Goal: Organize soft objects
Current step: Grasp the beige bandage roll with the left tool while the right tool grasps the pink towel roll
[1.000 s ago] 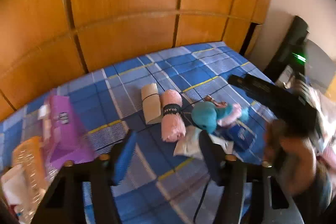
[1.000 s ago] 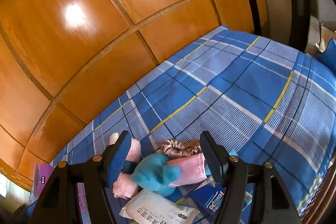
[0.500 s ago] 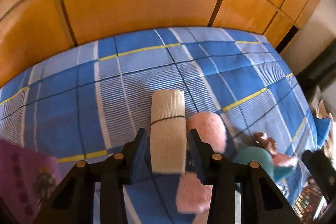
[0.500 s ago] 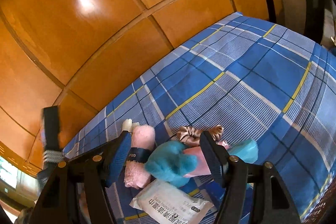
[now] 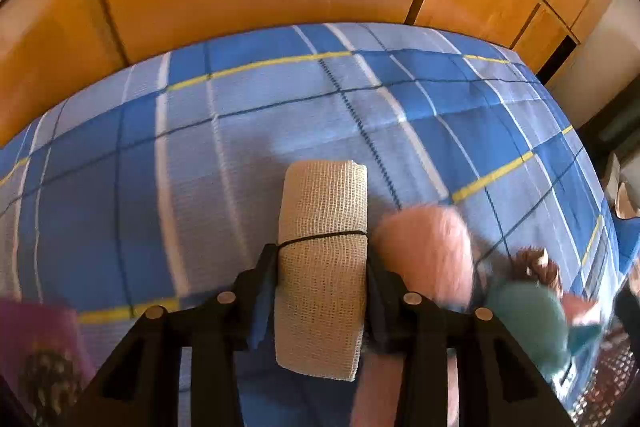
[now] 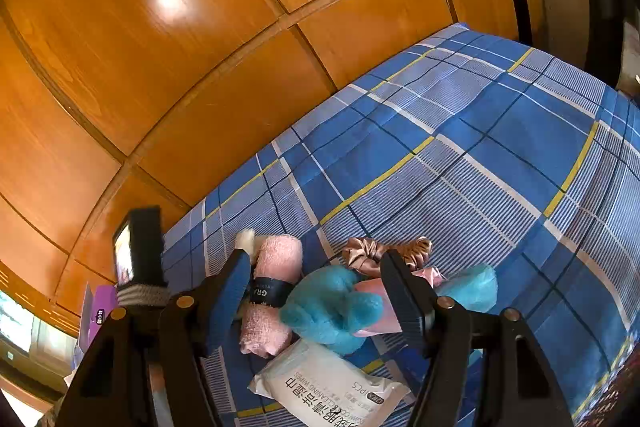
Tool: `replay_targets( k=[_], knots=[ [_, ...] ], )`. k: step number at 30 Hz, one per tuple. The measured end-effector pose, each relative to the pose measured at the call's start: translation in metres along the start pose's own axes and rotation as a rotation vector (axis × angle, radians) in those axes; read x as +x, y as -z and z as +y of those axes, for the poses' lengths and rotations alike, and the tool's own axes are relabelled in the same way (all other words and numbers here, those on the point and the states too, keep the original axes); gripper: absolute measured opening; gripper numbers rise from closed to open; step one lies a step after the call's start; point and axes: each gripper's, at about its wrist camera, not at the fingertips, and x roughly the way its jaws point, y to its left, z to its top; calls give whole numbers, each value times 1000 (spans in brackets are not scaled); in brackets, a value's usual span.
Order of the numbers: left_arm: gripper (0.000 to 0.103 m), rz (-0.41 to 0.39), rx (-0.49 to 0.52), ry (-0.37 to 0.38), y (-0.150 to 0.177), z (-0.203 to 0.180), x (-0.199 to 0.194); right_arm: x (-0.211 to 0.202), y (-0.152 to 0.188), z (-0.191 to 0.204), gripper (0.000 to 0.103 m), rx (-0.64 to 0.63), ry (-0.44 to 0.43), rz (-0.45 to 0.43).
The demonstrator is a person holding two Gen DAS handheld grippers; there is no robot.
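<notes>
You're early on: your left gripper (image 5: 322, 291) is clamped on the beige bandage roll (image 5: 323, 259) w/ nothing sorted yet, your right gripper (image 6: 312, 291) hangs w/ jaws apart over the pink towel roll (image 6: 272, 301), teal plush (image 6: 332, 307), scrunchie (image 6: 384, 251) & wipes pack (image 6: 332, 383) clustered on the plaid bedsheet (image 6: 480, 163).

A blue plaid bedsheet (image 6: 500, 155) with yellow lines covers the bed, backed by glossy orange wooden panels (image 6: 208, 39) (one bright glare spot). A purple box (image 6: 98, 311) sits at far left.
</notes>
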Motion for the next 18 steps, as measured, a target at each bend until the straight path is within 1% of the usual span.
replay_targets(
  k=[4, 7, 11, 15, 18],
  knots=[
    [41, 4, 22, -40, 27, 7, -14, 0, 0, -2, 69, 9, 4, 3],
    [41, 5, 50, -46, 52, 11, -27, 2, 0, -3, 69, 16, 5, 10],
    [41, -11, 90, -57, 89, 11, -44, 9, 3, -2, 69, 10, -24, 58],
    [41, -34, 115, -63, 126, 6, -61, 12, 7, 8, 69, -48, -26, 72],
    [41, -68, 133, -60, 157, 8, -76, 15, 12, 19, 68, -101, -42, 94]
  ],
)
